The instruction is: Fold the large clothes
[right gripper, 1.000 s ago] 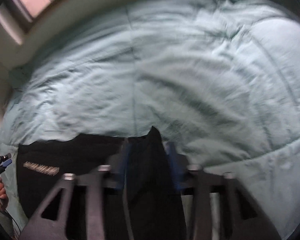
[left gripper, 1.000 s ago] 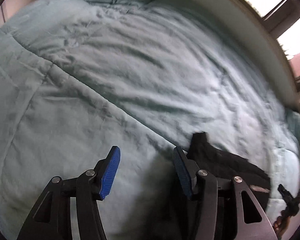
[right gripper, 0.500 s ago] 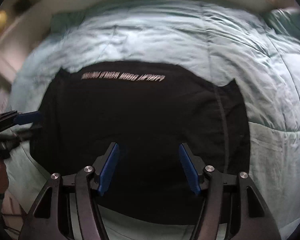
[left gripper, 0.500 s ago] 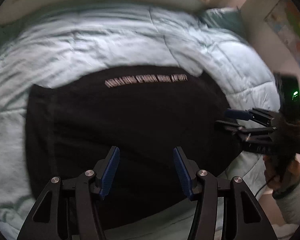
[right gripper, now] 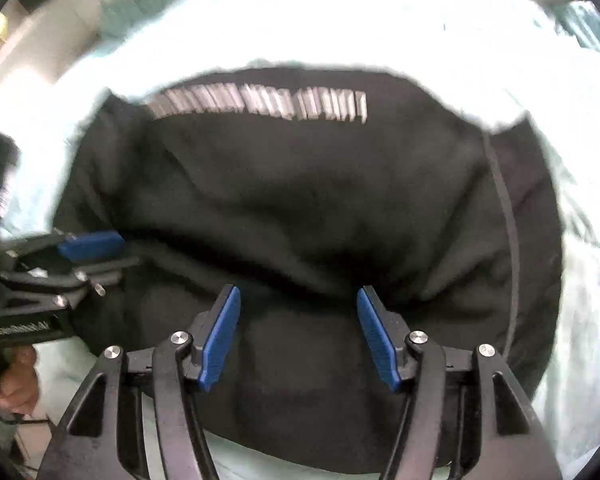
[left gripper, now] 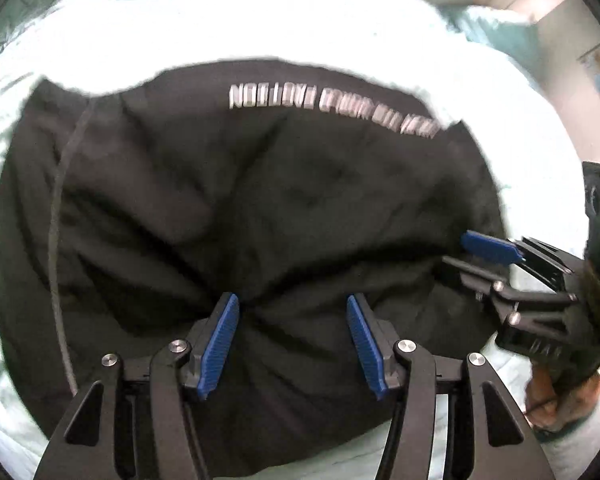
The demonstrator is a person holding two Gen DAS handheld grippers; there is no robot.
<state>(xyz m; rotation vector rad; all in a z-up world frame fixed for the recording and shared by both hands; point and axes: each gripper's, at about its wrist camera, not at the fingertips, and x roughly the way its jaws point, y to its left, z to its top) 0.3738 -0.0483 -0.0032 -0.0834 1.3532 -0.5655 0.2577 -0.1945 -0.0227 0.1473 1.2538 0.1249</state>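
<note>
Black garment (left gripper: 260, 208) between spread fingers (left gripper: 220, 344)

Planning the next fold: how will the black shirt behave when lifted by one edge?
The shirt probably droops: it already puckers between the left gripper pads. Likely light, thin fabric. It may drag on the soft quilt, not slide.

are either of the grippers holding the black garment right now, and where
Neither. The left gripper and right gripper are both open, pressing into the black garment on the bed.
</note>
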